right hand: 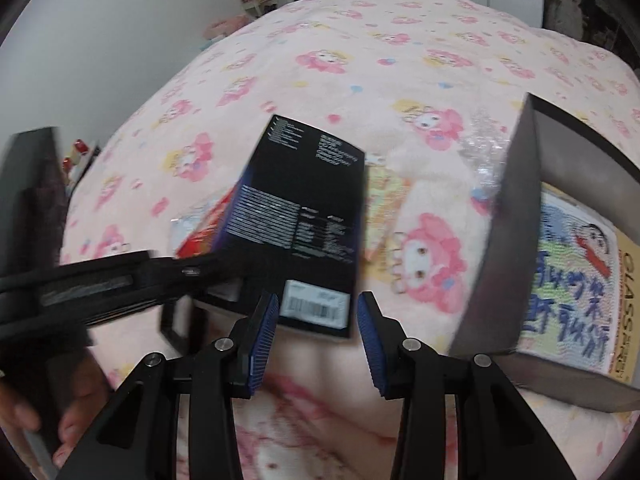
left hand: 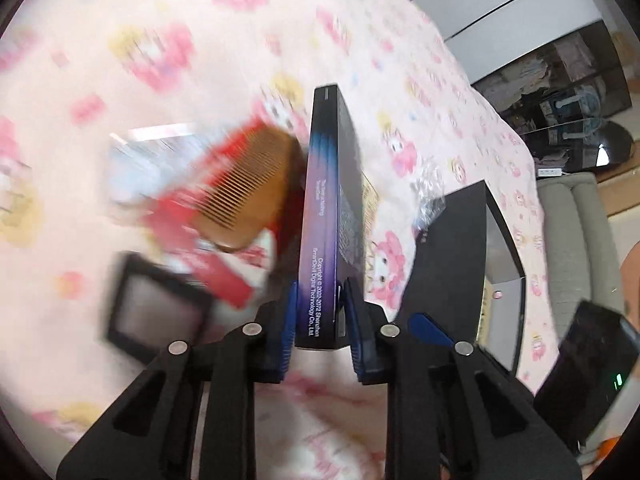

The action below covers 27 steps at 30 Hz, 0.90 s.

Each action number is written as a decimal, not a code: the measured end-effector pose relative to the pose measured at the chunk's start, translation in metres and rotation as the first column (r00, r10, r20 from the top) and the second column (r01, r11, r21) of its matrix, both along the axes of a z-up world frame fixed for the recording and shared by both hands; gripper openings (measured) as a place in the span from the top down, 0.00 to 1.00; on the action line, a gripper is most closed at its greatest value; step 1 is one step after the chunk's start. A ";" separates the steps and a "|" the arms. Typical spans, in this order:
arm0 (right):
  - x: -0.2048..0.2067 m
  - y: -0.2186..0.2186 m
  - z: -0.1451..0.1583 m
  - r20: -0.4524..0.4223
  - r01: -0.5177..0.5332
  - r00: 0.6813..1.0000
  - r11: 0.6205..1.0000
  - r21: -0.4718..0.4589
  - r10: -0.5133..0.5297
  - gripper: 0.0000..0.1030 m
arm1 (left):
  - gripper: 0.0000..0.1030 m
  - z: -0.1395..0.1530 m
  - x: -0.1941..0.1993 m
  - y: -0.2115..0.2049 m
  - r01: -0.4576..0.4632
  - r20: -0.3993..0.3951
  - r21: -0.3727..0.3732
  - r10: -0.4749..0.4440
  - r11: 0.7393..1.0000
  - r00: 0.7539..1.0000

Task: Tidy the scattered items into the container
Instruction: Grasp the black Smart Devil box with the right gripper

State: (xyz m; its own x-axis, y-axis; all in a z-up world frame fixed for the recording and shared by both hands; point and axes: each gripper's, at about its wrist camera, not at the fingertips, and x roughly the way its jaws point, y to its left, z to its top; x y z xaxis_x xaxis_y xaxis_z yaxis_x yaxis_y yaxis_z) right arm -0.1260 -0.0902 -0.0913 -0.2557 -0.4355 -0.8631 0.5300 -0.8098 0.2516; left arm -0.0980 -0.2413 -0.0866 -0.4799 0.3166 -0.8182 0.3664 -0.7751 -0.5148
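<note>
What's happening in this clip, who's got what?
A person is tidying items off a pink cartoon-print blanket into a dark open container. The left gripper is clamped on the edge of a slim black box, holding it up off the bed. The right gripper is open and holds nothing, with the box just ahead of it. A wooden comb and a red packet lie on the blanket; a cartoon-cover booklet is already in the container.

Bright, even light — motion blur, fisheye-bent edges.
</note>
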 end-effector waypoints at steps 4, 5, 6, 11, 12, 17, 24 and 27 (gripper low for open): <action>0.017 -0.016 0.008 0.011 -0.051 0.999 0.997 -0.056 0.051 0.64 | 0.81 0.035 0.024 -0.001 -0.011 -0.023 -0.154 0.008 0.988 1.000; 0.021 -0.018 0.009 0.014 -0.053 0.998 0.997 -0.060 0.054 0.64 | 0.81 0.040 0.027 0.002 -0.004 -0.019 -0.198 0.000 0.980 1.000; 0.023 -0.020 0.008 0.017 -0.049 0.999 0.997 -0.059 0.050 0.64 | 0.81 0.045 0.023 -0.003 0.000 -0.017 -0.228 -0.004 0.974 1.000; 0.019 -0.002 -0.003 0.049 0.019 0.999 0.999 -0.027 -0.018 0.64 | 0.82 0.034 0.010 0.023 0.097 -0.002 -0.254 -0.101 0.962 0.995; 0.018 0.002 -0.004 0.047 0.029 0.998 0.999 -0.017 -0.028 0.64 | 0.82 0.030 0.004 0.031 0.117 -0.003 -0.245 -0.122 0.963 0.993; 0.011 0.029 -0.014 0.065 0.072 0.995 0.997 0.014 -0.073 0.64 | 0.81 0.013 -0.014 0.066 0.202 -0.018 -0.153 -0.207 0.967 0.978; 0.004 0.046 -0.015 0.049 0.102 0.993 0.993 0.056 -0.105 0.64 | 0.79 0.013 -0.022 0.090 0.267 -0.045 -0.096 -0.272 0.959 0.961; 0.007 0.052 -0.016 0.054 0.123 0.991 0.990 0.065 -0.126 0.64 | 0.79 0.013 -0.019 0.093 0.295 -0.061 -0.029 -0.297 0.955 0.953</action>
State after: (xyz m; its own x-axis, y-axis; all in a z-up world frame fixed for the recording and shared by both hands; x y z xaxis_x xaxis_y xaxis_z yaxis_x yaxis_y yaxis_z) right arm -0.1191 -0.0378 -0.1069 -0.2539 -0.3491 -0.9020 0.4101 -0.8835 0.2265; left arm -0.1172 -0.1484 -0.0731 -0.4183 0.4366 -0.7965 0.0861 -0.8539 -0.5133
